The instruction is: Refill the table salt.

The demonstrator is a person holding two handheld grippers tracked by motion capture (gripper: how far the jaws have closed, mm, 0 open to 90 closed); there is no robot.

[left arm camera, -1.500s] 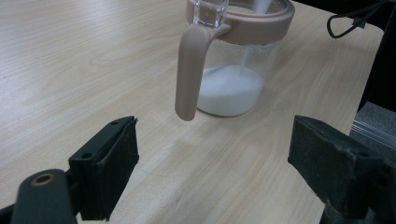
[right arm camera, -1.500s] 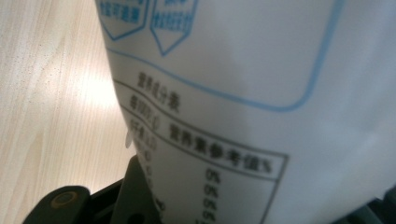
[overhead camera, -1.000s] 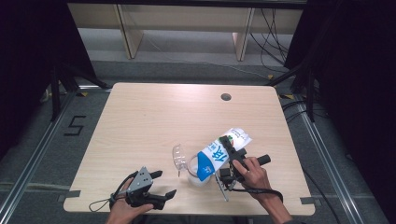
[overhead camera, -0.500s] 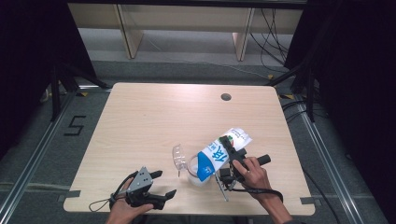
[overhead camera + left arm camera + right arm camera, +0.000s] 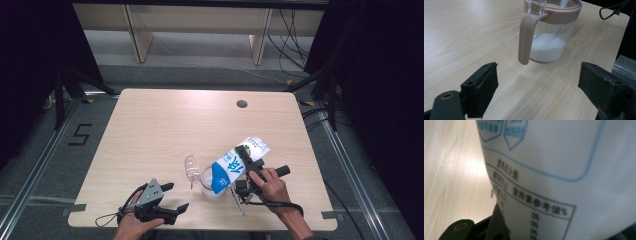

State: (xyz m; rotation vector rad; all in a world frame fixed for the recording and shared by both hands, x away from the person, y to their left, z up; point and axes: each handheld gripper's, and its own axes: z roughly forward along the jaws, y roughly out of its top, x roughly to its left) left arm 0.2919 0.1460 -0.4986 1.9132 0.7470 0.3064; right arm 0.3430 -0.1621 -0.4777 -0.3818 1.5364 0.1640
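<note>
I see the blue-and-white carton (image 5: 234, 167) tipped mouth-down over the clear jug (image 5: 550, 30) (white powder sits in its bottom), near the table's (image 5: 165, 130) front edge. My right gripper (image 5: 243, 162) pinches the carton. My left gripper (image 5: 175, 196) rests nearby, jaws spread on nothing.

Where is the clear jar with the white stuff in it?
In the high view, the clear jar with the beige rim and handle stands near the table's front edge, under the tilted blue-and-white bag, between both hand-held grippers.
</note>
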